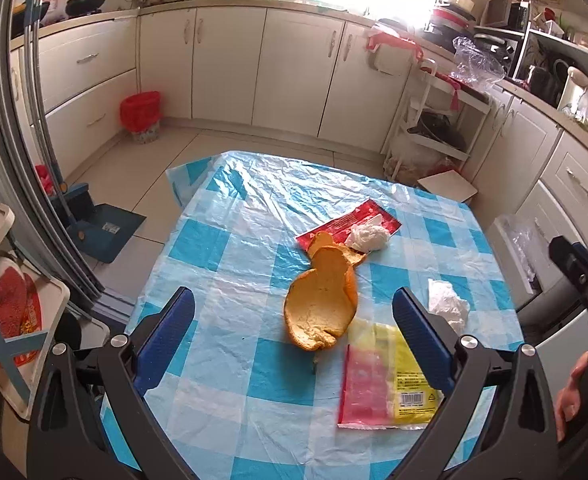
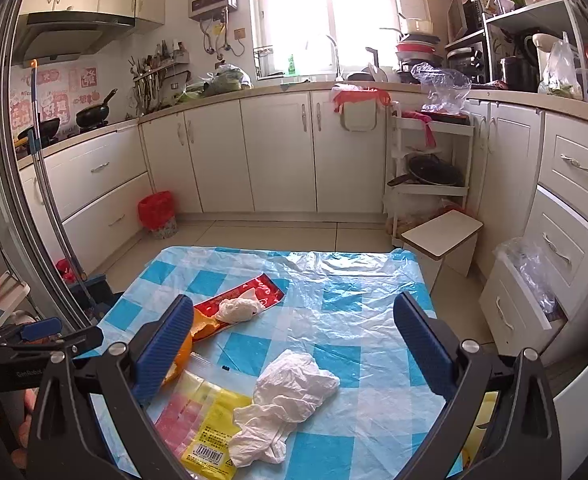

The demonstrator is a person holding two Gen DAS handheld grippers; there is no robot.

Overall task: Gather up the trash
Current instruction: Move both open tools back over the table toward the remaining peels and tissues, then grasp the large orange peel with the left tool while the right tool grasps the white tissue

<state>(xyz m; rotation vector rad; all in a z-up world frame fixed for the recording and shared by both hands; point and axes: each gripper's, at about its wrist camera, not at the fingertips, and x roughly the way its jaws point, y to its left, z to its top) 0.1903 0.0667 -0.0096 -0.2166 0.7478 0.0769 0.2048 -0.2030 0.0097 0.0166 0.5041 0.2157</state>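
Trash lies on a table under a blue-and-white checked plastic cloth (image 1: 221,240). A large orange peel (image 1: 320,304) sits mid-table, between the tips of my open left gripper (image 1: 294,312), which holds nothing. Beyond the peel a red wrapper (image 1: 346,222) lies flat, with a crumpled white tissue (image 1: 368,236) on it. A yellow-and-pink plastic packet (image 1: 386,384) lies near my right finger. My right gripper (image 2: 294,320) is open and hovers above a bigger crumpled white tissue (image 2: 289,396), beside the packet (image 2: 201,424); the red wrapper (image 2: 249,294) lies beyond. The peel (image 2: 183,350) is mostly hidden behind its left finger.
A red-lined waste bin (image 1: 141,114) stands on the floor by the far cabinets. A blue dustpan and broom (image 1: 101,228) rest left of the table. A white stool (image 2: 442,240) and shelf rack (image 2: 430,168) stand beyond the table's right corner. A bag-lined bin (image 2: 530,280) hangs on a right drawer.
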